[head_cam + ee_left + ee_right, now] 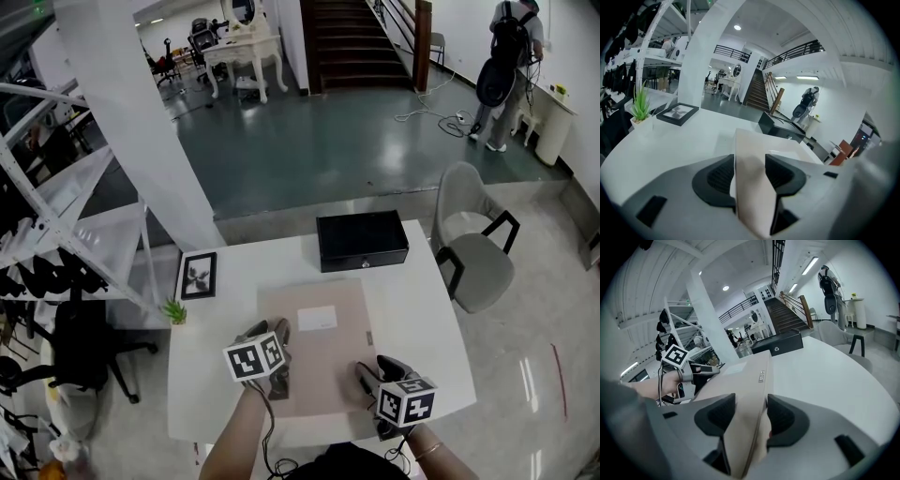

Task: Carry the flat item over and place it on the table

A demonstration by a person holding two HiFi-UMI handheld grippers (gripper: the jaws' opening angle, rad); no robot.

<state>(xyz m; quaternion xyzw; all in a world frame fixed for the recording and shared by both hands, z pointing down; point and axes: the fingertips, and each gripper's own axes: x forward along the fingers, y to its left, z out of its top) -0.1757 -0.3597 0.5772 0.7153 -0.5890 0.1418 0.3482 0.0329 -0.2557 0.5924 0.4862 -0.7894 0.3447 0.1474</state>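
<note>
A flat beige folder [319, 342] with a white label lies over the middle of the white table [422, 309]. My left gripper [277, 367] is shut on the folder's near left edge [749, 187], which stands between the dark pads. My right gripper [364, 377] is shut on the near right edge [751, 423]. In the right gripper view the left gripper [701, 371] and its marker cube show across the folder. Whether the folder rests fully on the table I cannot tell.
A black box [362, 240] sits at the table's far edge, a framed picture [198, 275] and a small green plant [175, 311] at its left. A grey chair [473, 248] stands to the right, white shelving [56, 216] to the left. A person [511, 56] stands far back.
</note>
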